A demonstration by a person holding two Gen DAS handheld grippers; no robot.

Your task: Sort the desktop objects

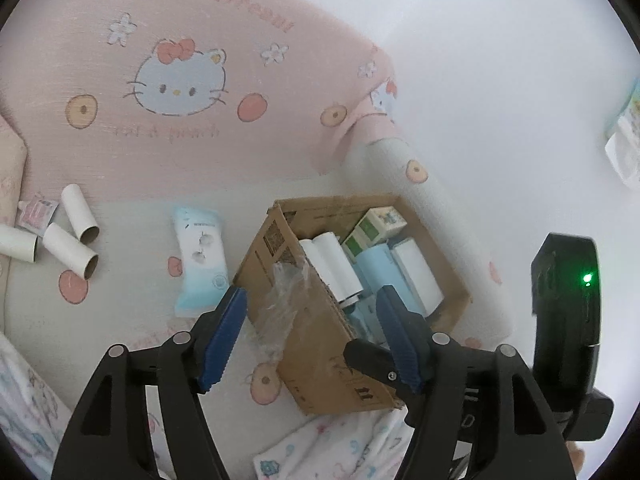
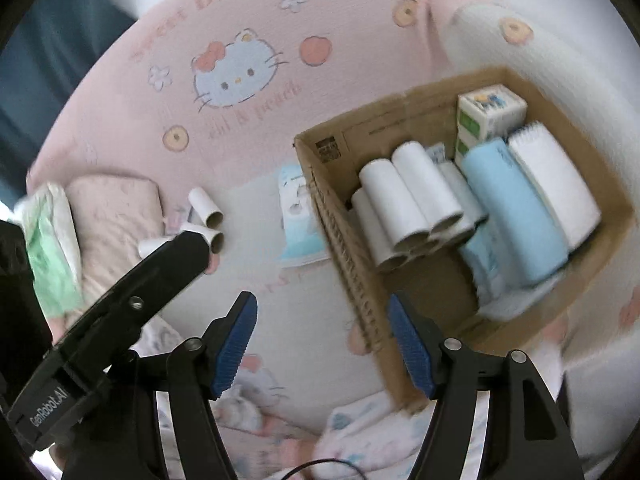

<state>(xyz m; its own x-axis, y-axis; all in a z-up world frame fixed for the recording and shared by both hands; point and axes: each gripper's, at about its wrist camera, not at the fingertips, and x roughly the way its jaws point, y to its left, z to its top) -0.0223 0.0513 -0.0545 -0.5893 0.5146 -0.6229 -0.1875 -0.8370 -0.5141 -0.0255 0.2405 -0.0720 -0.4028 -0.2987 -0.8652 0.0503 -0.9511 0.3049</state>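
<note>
An open cardboard box (image 1: 280, 264) stands on a bed and holds several white paper tubes (image 2: 404, 204), light blue packs (image 2: 516, 216), a white pack and green-and-white cartons (image 2: 488, 110). Three loose paper tubes (image 1: 80, 220) lie to the left on the bed, next to a small pink packet (image 1: 38, 214). A light blue tissue pack (image 1: 200, 260) lies beside the box's left wall. My left gripper (image 1: 311, 300) hangs open over the box's near corner with nothing held. My right gripper (image 2: 320, 302) is open and empty above the box's near left edge (image 2: 348, 256).
The bed is covered by a pink cartoon-cat blanket (image 1: 180, 80). A pink pillow (image 2: 116, 208) and a green-and-white pack (image 2: 48, 256) lie at far left. Patterned cloth (image 1: 340, 448) lies just in front of the box. Loose clear tape (image 1: 284, 296) hangs off the box's flap.
</note>
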